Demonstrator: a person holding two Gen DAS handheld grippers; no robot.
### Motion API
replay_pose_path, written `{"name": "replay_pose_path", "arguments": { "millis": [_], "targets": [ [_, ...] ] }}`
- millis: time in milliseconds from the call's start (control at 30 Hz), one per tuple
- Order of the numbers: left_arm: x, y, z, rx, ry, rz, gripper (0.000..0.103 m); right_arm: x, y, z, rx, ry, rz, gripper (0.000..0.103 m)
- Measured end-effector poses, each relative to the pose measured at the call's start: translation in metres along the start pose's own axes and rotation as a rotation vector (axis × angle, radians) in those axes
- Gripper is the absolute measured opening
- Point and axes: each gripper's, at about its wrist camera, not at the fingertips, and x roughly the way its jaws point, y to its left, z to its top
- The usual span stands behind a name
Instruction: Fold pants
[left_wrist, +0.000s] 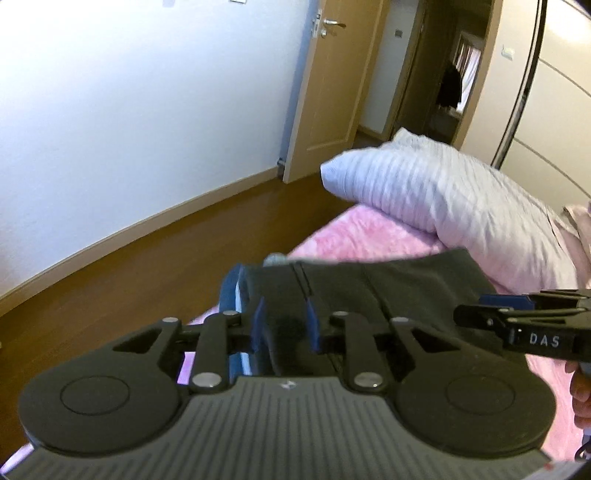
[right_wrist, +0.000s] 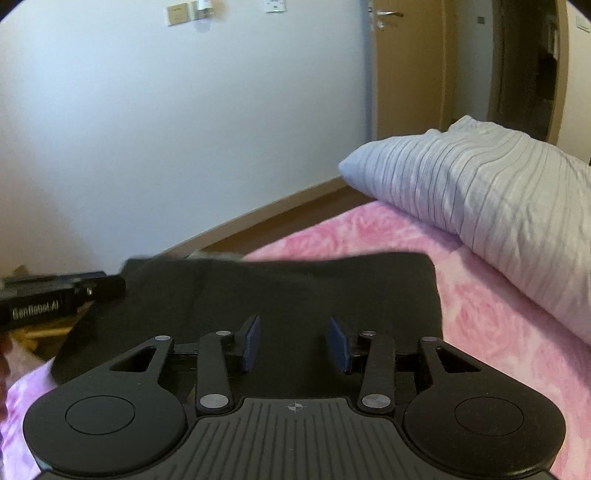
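Note:
Dark grey pants (left_wrist: 391, 291) lie folded on a pink bedspread (left_wrist: 373, 232). In the left wrist view my left gripper (left_wrist: 284, 325) has its blue pads (left_wrist: 259, 325) closed in on a thick bunch of the fabric near the pants' left edge. A thin drawstring (left_wrist: 303, 280) runs down toward the pads. My right gripper (left_wrist: 480, 314) comes in from the right, low over the pants. In the right wrist view the right gripper (right_wrist: 294, 343) stands open over the black-looking pants (right_wrist: 295, 291), its pads (right_wrist: 252, 343) wide apart. The left gripper (right_wrist: 107, 288) shows at the pants' left edge.
A pale striped pillow (right_wrist: 491, 199) lies on the bed beyond and right of the pants. The bed's left edge drops to a wooden floor (left_wrist: 155, 266) along a white wall. A wooden door (left_wrist: 332, 85) stands open at the back. A blue and white strip (left_wrist: 232, 291) shows beside the left finger.

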Motion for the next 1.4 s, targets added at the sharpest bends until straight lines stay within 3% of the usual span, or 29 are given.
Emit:
{"name": "replay_pose_path", "arguments": {
  "millis": [167, 233, 333, 467, 633, 767, 1033, 1233, 1400],
  "targets": [
    [-0.040, -0.022, -0.028, 0.058, 0.068, -0.012, 0.020, -0.035, 0.020, -0.033, 0.048, 0.050, 0.038, 0.038],
    [-0.038, -0.028, -0.040, 0.109, 0.076, 0.019, 0.021, -0.029, 0.029, -0.044, 0.034, 0.083, 0.040, 0.038],
    [-0.025, -0.024, -0.047, 0.096, 0.091, 0.036, 0.023, -0.005, 0.040, -0.056, -0.024, 0.119, 0.014, 0.038],
    [-0.015, -0.022, -0.049, 0.125, 0.088, 0.050, 0.025, 0.014, 0.035, -0.050, -0.027, 0.159, 0.010, 0.038],
    [-0.025, -0.026, -0.037, 0.105, 0.124, 0.070, 0.026, -0.003, 0.031, -0.040, 0.011, 0.167, 0.015, 0.038],
    [-0.059, -0.040, -0.021, 0.085, 0.150, 0.126, 0.026, -0.050, 0.028, -0.036, 0.076, 0.111, 0.023, 0.045],
    [-0.174, -0.084, -0.004, 0.074, 0.152, 0.165, 0.050, -0.172, 0.043, -0.033, 0.133, 0.005, 0.051, 0.059],
    [-0.265, -0.120, -0.021, 0.065, 0.136, 0.162, 0.061, -0.262, 0.070, -0.043, 0.138, -0.034, 0.076, 0.064],
    [-0.338, -0.145, -0.050, 0.037, 0.113, 0.165, 0.064, -0.331, 0.081, -0.069, 0.107, -0.007, 0.077, 0.066]
  ]
}}
